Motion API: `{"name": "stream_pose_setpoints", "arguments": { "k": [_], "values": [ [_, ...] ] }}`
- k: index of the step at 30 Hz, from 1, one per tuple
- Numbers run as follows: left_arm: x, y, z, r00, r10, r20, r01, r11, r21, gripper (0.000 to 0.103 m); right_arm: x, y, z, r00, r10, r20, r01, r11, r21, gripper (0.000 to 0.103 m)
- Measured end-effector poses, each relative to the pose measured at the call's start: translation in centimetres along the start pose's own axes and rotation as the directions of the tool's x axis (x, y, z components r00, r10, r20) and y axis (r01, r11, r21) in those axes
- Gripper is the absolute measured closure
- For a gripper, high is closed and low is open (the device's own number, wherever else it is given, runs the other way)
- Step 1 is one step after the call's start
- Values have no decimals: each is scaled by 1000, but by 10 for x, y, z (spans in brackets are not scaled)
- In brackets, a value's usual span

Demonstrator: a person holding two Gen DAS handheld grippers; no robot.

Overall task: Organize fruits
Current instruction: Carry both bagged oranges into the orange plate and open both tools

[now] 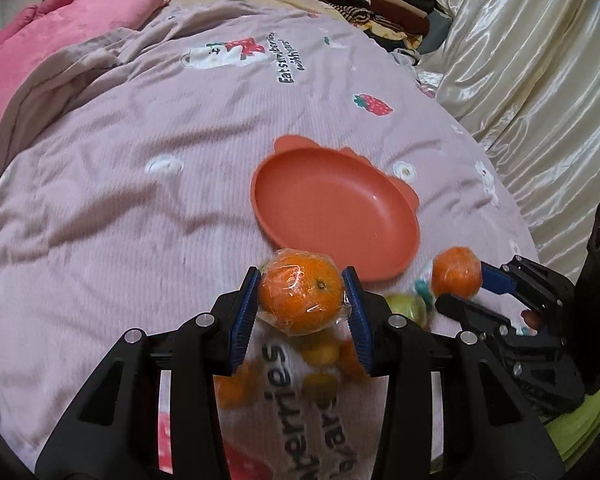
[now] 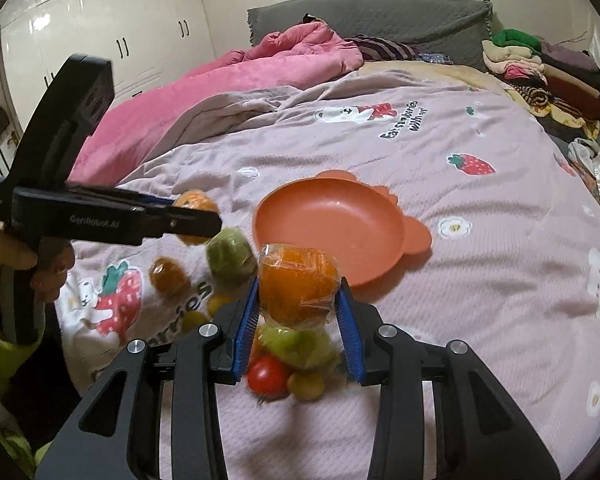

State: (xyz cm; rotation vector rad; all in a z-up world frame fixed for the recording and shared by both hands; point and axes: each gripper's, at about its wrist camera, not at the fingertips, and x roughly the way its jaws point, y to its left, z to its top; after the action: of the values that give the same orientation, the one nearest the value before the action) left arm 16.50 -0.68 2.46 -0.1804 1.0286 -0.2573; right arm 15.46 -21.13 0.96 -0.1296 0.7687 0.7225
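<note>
Wide pinkish quilted bedspread with strawberry print (image 1: 140, 200), fruit scattered at near edge. Shallow salmon-orange plastic bowl with ear-shaped tabs (image 1: 336, 208), empty, just ahead of both tools, slightly right of left tool's line, dead ahead of the right. Left gripper (image 1: 302, 296) clenched on film-wrapped orange (image 1: 300, 294), held clear of the cloth. Right gripper (image 2: 298, 300) clamped on second wrapped orange fruit (image 2: 296, 284). Right one judged nearer the bowl. Loose green wrapped fruit (image 2: 230, 254) and small red tomato (image 2: 266, 376) left on the bedspread below.

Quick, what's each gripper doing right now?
Left gripper: shut on a wrapped orange.
Right gripper: shut on another wrapped orange.
</note>
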Motion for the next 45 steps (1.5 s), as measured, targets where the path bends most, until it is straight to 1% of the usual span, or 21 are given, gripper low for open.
{"name": "stream_pose_setpoints", "arguments": {
  "k": [7, 10, 17, 20, 22, 25, 32, 40, 42, 45],
  "values": [
    [23, -5, 27, 1000, 12, -27, -12, 1000, 21, 70, 22, -12, 15, 1000, 0, -31, -1, 999, -32, 67],
    [35, -6, 38, 999, 3, -42, -3, 1000, 18, 70, 33, -16, 20, 999, -1, -50, -1, 999, -50, 67],
    [58, -5, 50, 997, -6, -81, 7, 1000, 18, 70, 51, -20, 24, 996, 1, -85, -8, 997, -77, 67],
    [65, -3, 52, 995, -4, -96, 6, 1000, 15, 70, 57, -20, 25, 995, 4, -103, -14, 996, -92, 67],
    [68, -2, 53, 995, -9, -100, 10, 1000, 14, 70, 62, -18, 25, 993, -7, -118, -6, 994, -111, 67],
    [72, -2, 54, 994, -9, -106, 10, 1000, 17, 70, 66, -16, 27, 992, -6, -123, -9, 992, -127, 67],
    [77, 0, 54, 994, -5, -111, 7, 1000, 17, 70, 79, -15, 31, 987, -9, -163, -13, 990, -138, 67],
    [79, 1, 54, 994, -10, -110, 12, 1000, 15, 70, 84, -14, 31, 984, -13, -179, -12, 990, -137, 66],
    [79, 1, 54, 994, -8, -111, 9, 1000, 16, 70, 84, -15, 31, 984, -11, -177, -13, 991, -130, 61],
    [80, 2, 54, 994, -7, -113, 9, 1000, 15, 70, 82, -14, 32, 985, -10, -170, -13, 991, -132, 58]
  ]
}}
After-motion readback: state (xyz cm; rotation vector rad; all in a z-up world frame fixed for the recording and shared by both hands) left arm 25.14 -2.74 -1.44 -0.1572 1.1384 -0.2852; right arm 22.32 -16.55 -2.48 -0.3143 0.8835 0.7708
